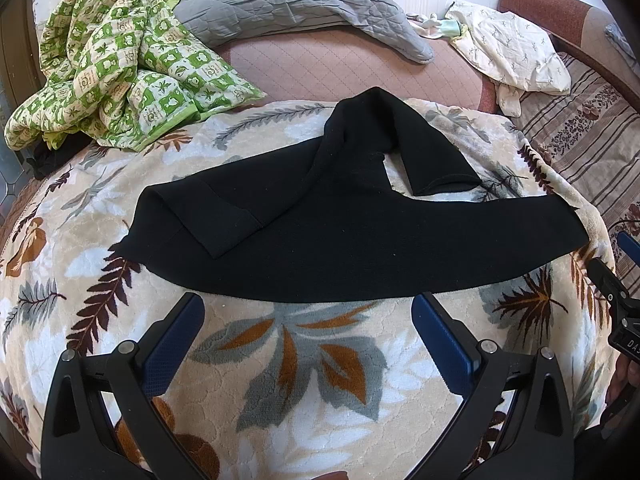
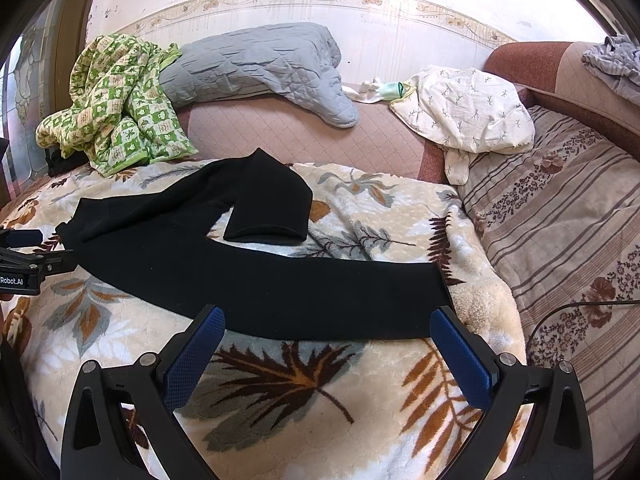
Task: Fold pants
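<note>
A bed strewn with bedding and small clothes.

A plush cream blanket [image 2: 280,392] with brown, orange and grey leaves covers the near part of the bed. At its far left corner a green-and-white checked quilt [image 2: 116,108] lies bunched, with a grey quilted pillow [image 2: 256,68] just beside it against the wall. Further right lies a crumpled white sprigged cloth [image 2: 464,108], with what may be small socks [image 2: 378,90] beside it. A striped floral sheet [image 2: 560,208] runs along the right, crossed by a dark cable [image 2: 568,306].
</note>
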`<control>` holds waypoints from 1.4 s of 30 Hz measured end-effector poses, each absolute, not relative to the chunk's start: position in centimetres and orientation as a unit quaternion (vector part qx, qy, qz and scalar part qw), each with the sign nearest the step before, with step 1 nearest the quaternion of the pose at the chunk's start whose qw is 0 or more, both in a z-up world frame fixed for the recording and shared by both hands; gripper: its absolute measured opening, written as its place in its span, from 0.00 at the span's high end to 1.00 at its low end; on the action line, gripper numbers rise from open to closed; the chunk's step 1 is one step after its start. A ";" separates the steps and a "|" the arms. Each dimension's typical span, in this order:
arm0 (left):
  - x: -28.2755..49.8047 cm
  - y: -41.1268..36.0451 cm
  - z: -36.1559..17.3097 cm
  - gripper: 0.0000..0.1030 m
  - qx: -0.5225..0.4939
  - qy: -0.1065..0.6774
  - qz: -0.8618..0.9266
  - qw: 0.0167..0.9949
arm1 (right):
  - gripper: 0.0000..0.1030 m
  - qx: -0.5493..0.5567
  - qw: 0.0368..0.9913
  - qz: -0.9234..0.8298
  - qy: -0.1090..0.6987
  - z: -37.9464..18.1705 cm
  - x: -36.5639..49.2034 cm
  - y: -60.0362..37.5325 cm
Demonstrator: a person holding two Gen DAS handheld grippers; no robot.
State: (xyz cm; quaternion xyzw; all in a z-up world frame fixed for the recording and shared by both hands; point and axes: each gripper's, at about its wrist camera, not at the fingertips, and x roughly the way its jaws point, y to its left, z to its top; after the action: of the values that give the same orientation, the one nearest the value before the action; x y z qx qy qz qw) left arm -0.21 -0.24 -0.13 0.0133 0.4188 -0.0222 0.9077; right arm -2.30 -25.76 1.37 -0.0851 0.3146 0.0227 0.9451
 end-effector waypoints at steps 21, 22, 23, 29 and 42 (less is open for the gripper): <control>-0.2 -0.3 -0.1 0.00 0.014 0.419 -0.022 0.908 | 0.01 -0.087 0.945 0.022 0.314 1.4 -2.3 -25.7; -0.2 -0.3 -0.1 0.00 0.014 0.419 -0.022 0.908 | 0.01 -0.088 0.945 0.022 0.314 1.4 -2.3 -25.7; -0.2 -0.2 -0.1 0.00 0.014 0.419 -0.022 0.908 | 0.01 -0.088 0.945 0.022 0.314 1.4 -2.3 -25.7; -0.2 -0.3 -0.1 0.00 0.014 0.419 -0.022 0.908 | 0.01 -0.088 0.945 0.022 0.313 1.5 -2.3 -25.7; -0.2 -0.3 -0.1 0.00 0.014 0.419 -0.021 0.908 | 0.01 -0.095 0.944 0.021 0.314 1.5 -2.2 -25.7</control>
State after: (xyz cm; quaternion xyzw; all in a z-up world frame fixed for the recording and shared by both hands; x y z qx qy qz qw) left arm -0.17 -0.34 -0.11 0.0137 0.4191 -0.0214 0.9076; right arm -2.25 -25.75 1.47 -0.0952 0.3138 0.0205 0.9445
